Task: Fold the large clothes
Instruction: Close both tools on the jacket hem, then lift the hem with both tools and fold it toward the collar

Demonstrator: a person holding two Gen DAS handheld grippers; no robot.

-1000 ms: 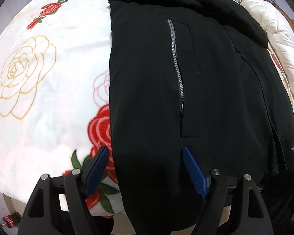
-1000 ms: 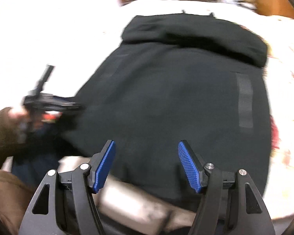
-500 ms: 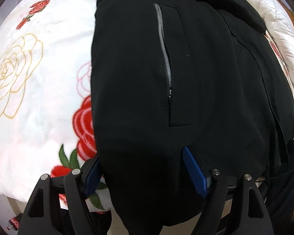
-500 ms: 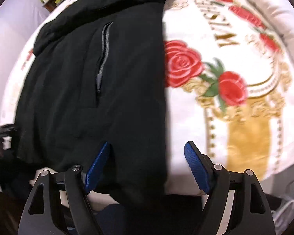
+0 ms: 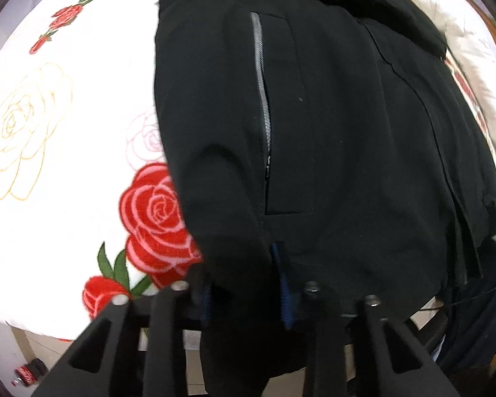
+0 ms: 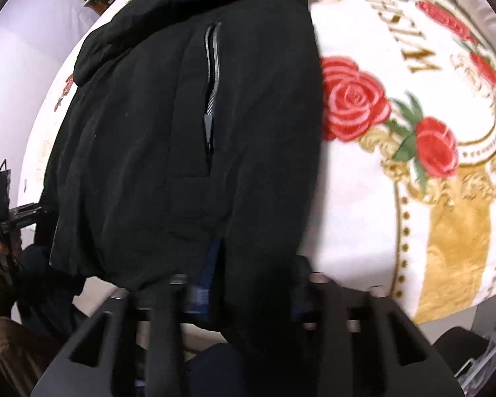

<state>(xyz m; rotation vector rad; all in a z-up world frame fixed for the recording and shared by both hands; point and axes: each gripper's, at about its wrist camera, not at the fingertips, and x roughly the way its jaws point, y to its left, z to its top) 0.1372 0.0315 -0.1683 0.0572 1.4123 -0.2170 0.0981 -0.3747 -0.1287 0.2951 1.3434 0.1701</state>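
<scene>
Fingers of the left gripper [image 5: 244, 284] and right gripper [image 6: 248, 284] have just closed, pinching the black jacket [image 5: 330, 132] at its hem corners. Bare rose blanket [image 5: 66, 132] flanks it.

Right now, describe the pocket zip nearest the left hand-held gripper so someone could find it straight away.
On the white rose-printed blanket lies a large black jacket, its hem towards the camera. On its left front panel, a grey pocket zip runs lengthwise towards the hem. It is the only pale line on that panel.

Now clamped on the black jacket's [image 5: 314, 132] hem: left gripper [image 5: 244, 284] and right gripper [image 6: 251, 284], both wide open half a second ago, jaws just closing
</scene>
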